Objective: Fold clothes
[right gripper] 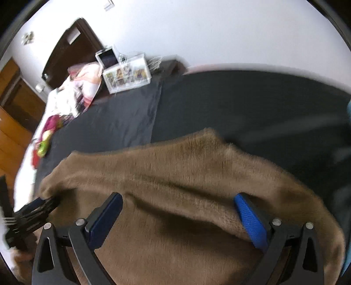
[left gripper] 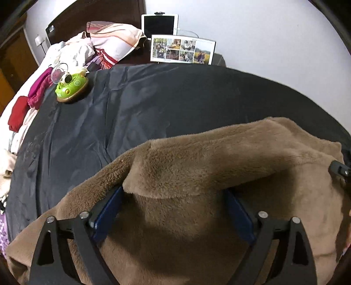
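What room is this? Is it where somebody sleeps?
Most likely a bedroom. A bed with a dark cover fills the view, a striped pillow leans by the dark headboard, and a fluffy brown garment lies on the bed.

A green toy [left gripper: 71,87] sits on the bed's dark sheet [left gripper: 153,98]; beyond it stand a photo collage [left gripper: 183,50], a tablet [left gripper: 159,23] and a striped pillow [left gripper: 114,41].
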